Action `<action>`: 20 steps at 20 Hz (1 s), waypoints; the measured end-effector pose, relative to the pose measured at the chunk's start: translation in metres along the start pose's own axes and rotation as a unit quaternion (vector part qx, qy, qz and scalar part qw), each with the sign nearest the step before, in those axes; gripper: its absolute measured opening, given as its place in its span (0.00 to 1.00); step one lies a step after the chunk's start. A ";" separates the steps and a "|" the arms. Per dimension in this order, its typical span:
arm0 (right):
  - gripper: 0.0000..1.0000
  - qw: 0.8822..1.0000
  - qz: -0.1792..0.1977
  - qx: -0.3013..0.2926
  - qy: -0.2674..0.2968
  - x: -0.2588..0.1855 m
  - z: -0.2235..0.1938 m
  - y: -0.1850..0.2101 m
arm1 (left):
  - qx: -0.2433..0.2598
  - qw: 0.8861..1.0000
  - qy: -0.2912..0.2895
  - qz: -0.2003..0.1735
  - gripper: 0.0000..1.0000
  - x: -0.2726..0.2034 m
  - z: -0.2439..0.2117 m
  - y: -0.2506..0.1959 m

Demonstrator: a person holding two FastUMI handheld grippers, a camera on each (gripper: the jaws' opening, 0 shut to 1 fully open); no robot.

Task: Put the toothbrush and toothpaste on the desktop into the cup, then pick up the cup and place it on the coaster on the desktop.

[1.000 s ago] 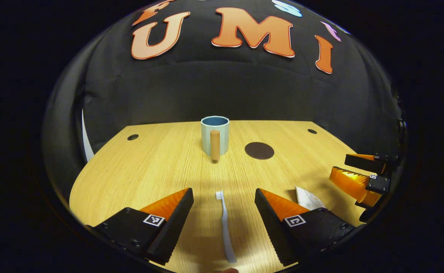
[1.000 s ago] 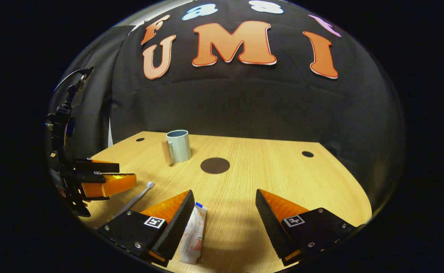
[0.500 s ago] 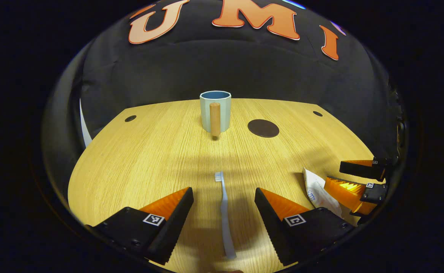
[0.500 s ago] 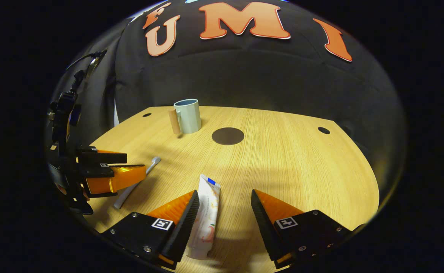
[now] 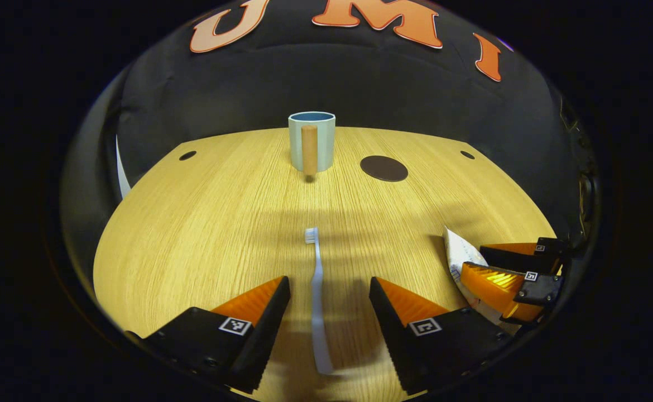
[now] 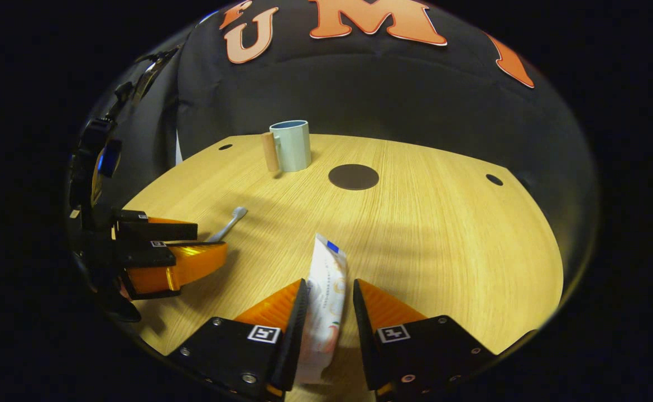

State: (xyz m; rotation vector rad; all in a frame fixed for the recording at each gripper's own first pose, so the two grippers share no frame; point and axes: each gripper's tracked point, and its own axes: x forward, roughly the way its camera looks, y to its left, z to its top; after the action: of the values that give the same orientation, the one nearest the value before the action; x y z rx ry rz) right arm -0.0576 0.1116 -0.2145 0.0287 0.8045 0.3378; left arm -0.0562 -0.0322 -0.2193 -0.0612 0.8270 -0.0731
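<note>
in the left gripper view, the left gripper (image 5: 326, 298) is hanging low over the desk (image 5: 203, 223) with its fingers spread wide, touching nothing. the toothbrush (image 5: 316, 301) is lying flat between them, pale and thin, its white bristle head pointing far toward the cup (image 5: 312, 139). the cup is standing upright at the far middle, pale blue-green with a darker inside and a wooden handle facing near. just right of it the coaster (image 5: 383, 168), a dark round disc, is lying flat and bare. at the near right the right gripper (image 5: 474, 262) is sitting around the toothpaste (image 5: 456, 251).

in the right gripper view, the left gripper (image 6: 206, 245) is showing at the left, fingers apart over the toothbrush (image 6: 229, 222). the cup (image 6: 292, 145) and coaster (image 6: 353, 176) are sitting far off. near the middle, the right gripper (image 6: 328, 293) is closing narrowly on the toothpaste (image 6: 323, 290), a white tube with a blue mark at its far end; whether both fingers are pressing it i cannot tell.
</note>
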 end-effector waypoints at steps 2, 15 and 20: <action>0.35 1.000 0.007 0.010 -0.010 -0.002 0.007 0.003 | -0.009 1.000 0.008 0.000 0.83 0.000 -0.004 0.000; 0.14 1.000 0.023 -0.004 -0.005 0.014 0.003 0.029 | -0.028 0.999 0.013 0.030 0.39 -0.004 0.004 0.002; 0.12 1.000 0.016 0.001 -0.009 0.012 0.003 0.023 | -0.028 0.999 0.004 0.026 0.07 0.003 -0.005 0.010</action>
State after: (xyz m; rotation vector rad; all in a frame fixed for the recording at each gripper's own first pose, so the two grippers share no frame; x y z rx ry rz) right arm -0.0542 0.1375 -0.2172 0.0459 0.7873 0.3675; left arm -0.0575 -0.0231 -0.2258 -0.0913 0.8389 -0.0017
